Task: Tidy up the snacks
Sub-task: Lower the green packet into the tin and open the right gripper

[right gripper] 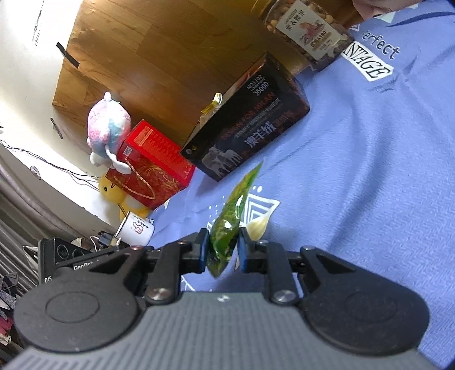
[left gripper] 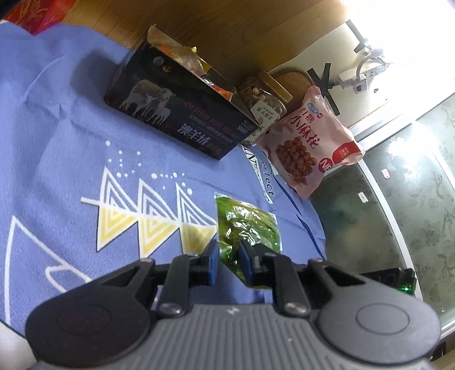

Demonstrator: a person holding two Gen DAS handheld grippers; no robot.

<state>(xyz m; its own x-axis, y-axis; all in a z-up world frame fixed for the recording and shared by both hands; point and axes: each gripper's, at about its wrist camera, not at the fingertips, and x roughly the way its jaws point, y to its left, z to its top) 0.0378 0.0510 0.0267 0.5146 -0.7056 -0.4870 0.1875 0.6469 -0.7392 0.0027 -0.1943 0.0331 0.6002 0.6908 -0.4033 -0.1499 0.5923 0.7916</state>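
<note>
A green snack packet (left gripper: 247,224) lies flat out in front of my left gripper (left gripper: 229,256), whose blue pads are shut on its near edge. In the right wrist view a green snack packet (right gripper: 230,222) stands edge-on above the blue cloth, pinched between the pads of my right gripper (right gripper: 223,247). The open dark box (left gripper: 176,113) with several snack packs inside stands further back on the cloth. It shows again as the dark box (right gripper: 247,122) beyond the right gripper.
A jar of nuts (left gripper: 261,99) and a pink snack bag (left gripper: 310,142) stand right of the box. The jar (right gripper: 307,25) is at the top of the right wrist view. A red gift box (right gripper: 153,162), a plush toy (right gripper: 108,128) and a white mug (right gripper: 136,227) sit to the left.
</note>
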